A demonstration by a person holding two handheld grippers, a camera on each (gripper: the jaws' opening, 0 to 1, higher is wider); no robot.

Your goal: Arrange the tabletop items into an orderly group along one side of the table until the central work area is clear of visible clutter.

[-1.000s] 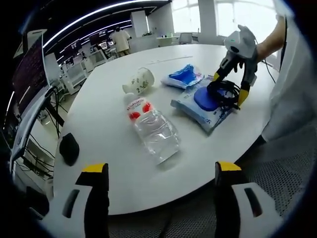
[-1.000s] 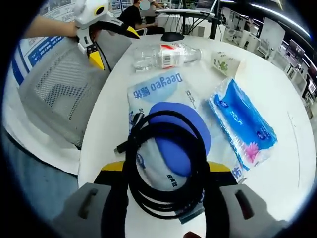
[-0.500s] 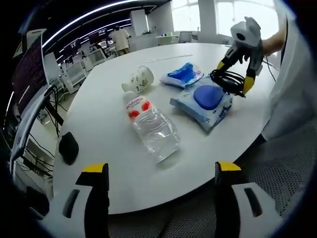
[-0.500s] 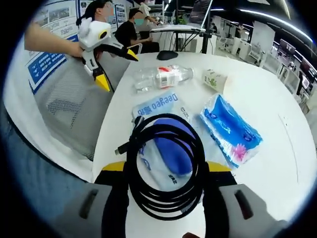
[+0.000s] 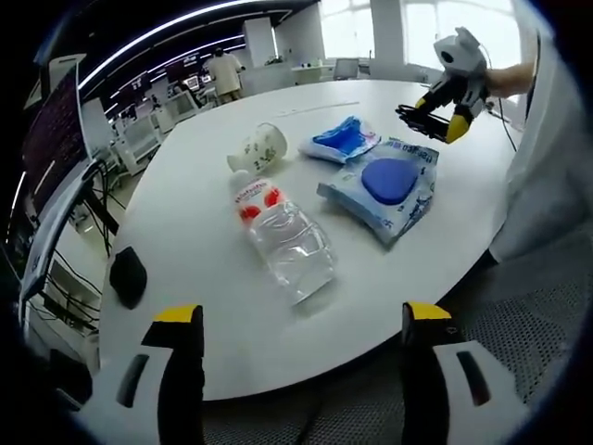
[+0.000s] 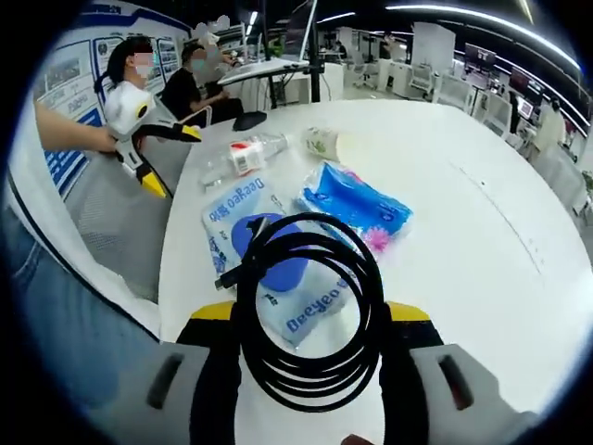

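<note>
A black cable coil [image 6: 369, 306] hangs between my right gripper's [image 6: 310, 313] jaws, which are shut on it, lifted above the white table [image 6: 482, 241]. Below it lie a wipes pack with a blue lid [image 6: 269, 258], a blue tissue pack [image 6: 357, 204], a tipped paper cup [image 6: 321, 141] and a clear bottle [image 6: 236, 159] on its side. In the left gripper view the bottle [image 5: 287, 243], cup [image 5: 259, 148], tissue pack [image 5: 345, 139] and wipes pack [image 5: 384, 190] sit mid-table, with the right gripper [image 5: 435, 116] holding the coil [image 5: 419, 115] beyond them. My left gripper [image 5: 301, 313] is open at the near edge, with nothing between its jaws.
A black mouse [image 5: 128, 276] rests near the table's left edge. A mesh office chair [image 6: 111, 222] stands close to the table edge. Desks, monitors and seated people fill the room behind. The table's far half [image 6: 463, 185] is bare white surface.
My right gripper has lifted the cable coil off the wipes pack and carried it up and toward the far side of the table. The left gripper has stayed still.
</note>
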